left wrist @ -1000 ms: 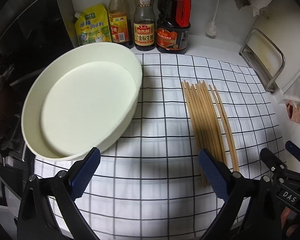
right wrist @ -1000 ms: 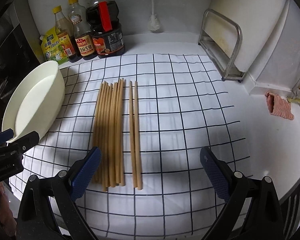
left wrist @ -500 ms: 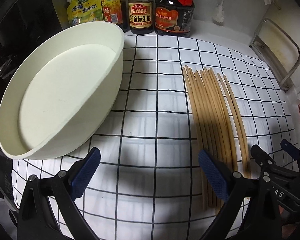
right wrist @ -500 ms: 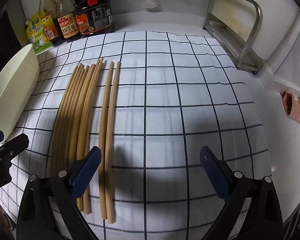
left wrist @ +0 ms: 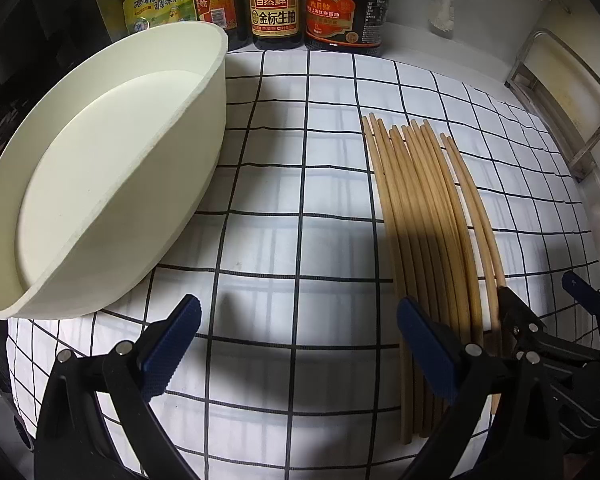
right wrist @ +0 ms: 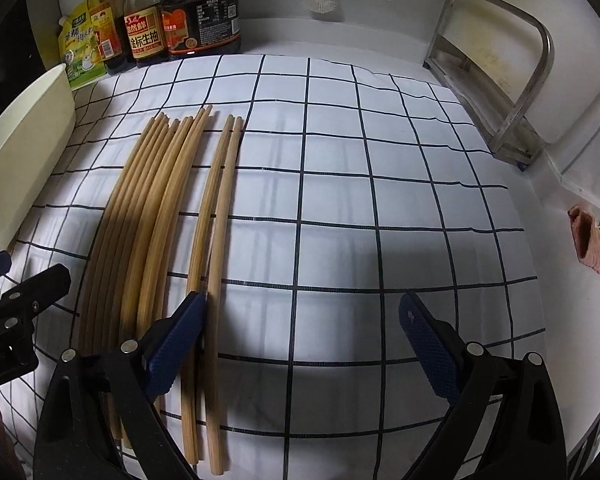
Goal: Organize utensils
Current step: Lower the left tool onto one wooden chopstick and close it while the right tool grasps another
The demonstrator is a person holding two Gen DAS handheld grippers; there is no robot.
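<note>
Several wooden chopsticks [left wrist: 424, 220] lie side by side on a white checked cloth [left wrist: 300, 200]; they also show in the right wrist view [right wrist: 152, 220], with a separate pair [right wrist: 216, 220] just to their right. A cream oval dish [left wrist: 100, 184] stands at the left. My left gripper [left wrist: 300, 344] is open and empty, low over the cloth, its right finger over the chopsticks' near ends. My right gripper [right wrist: 300, 344] is open and empty, its left finger [right wrist: 176, 340] over the separate pair's near ends.
Sauce bottles [left wrist: 276, 4] and a yellow seasoning pouch [left wrist: 156, 4] stand along the back wall. A metal rack [right wrist: 496, 92] stands at the right. A pink rag [right wrist: 590, 244] lies on the counter at the far right. A dark stove [left wrist: 4, 60] is at the left.
Both grippers have moved forward and lower toward the cloth. The right gripper has closed in on the chopsticks' near ends. Both stay open.
</note>
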